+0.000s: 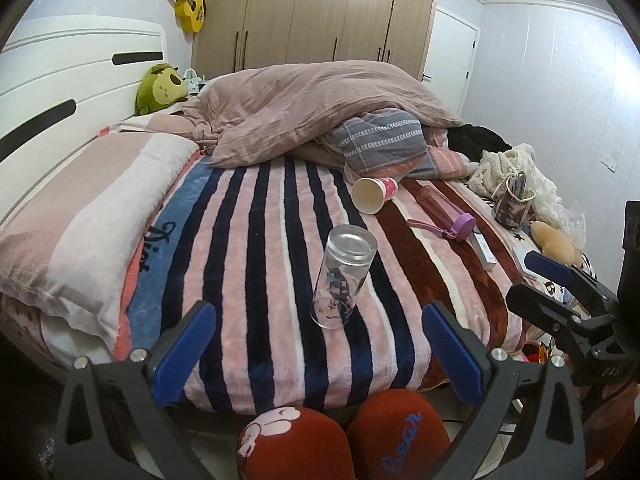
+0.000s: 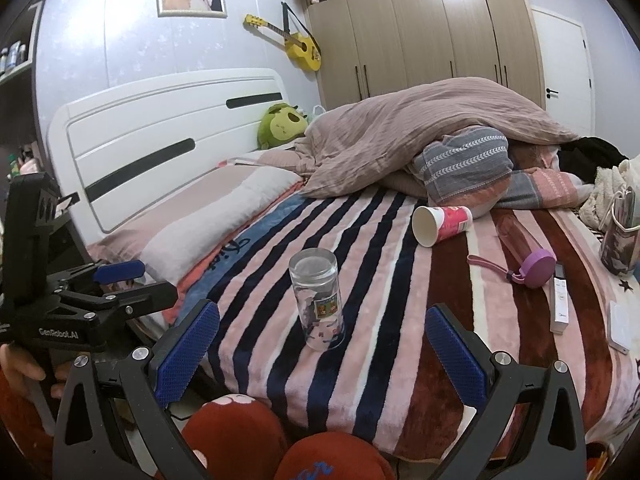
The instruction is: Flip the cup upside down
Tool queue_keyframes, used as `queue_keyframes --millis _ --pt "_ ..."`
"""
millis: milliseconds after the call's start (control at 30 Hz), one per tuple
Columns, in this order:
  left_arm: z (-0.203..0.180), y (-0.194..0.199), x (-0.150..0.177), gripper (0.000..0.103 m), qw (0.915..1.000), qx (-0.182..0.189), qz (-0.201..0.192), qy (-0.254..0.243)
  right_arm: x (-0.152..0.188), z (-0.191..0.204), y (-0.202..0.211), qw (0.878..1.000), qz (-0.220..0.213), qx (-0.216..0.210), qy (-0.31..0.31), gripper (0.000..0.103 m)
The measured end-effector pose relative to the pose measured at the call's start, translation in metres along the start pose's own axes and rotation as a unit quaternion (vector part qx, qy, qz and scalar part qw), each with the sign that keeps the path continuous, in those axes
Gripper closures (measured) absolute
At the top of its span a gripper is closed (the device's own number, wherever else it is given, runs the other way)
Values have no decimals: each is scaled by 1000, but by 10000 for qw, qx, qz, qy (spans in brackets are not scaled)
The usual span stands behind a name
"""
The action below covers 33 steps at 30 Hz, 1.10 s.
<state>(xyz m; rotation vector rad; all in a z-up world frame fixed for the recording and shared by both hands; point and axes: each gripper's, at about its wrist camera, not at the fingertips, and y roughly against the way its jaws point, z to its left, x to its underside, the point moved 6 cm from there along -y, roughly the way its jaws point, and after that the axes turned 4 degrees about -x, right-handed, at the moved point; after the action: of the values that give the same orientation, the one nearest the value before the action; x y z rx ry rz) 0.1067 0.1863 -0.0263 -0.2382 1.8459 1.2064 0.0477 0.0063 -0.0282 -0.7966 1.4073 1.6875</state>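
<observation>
A clear glass cup (image 1: 342,276) with cartoon prints stands on the striped blanket (image 1: 248,272), thick base up and mouth down, leaning slightly. It also shows in the right wrist view (image 2: 318,300). My left gripper (image 1: 320,344) is open and empty, just short of the cup, its blue pads to either side below it. My right gripper (image 2: 322,344) is open and empty, also just in front of the cup. The right gripper shows at the right edge of the left wrist view (image 1: 560,280).
A pink paper cup (image 2: 440,224) lies on its side behind the glass. A pink bottle with purple lid (image 2: 524,252), a white box (image 2: 560,304), a bag (image 2: 620,236), pillow (image 1: 80,216) and piled duvet (image 1: 320,108) lie around. Red slippers (image 1: 344,436) are below.
</observation>
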Motion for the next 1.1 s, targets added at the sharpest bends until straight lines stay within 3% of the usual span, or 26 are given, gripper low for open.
queue_keyframes --millis 1100 --pt "-4 4 0 1 10000 -49 -4 1 1 -2 4 10000 8 -22 -86 0"
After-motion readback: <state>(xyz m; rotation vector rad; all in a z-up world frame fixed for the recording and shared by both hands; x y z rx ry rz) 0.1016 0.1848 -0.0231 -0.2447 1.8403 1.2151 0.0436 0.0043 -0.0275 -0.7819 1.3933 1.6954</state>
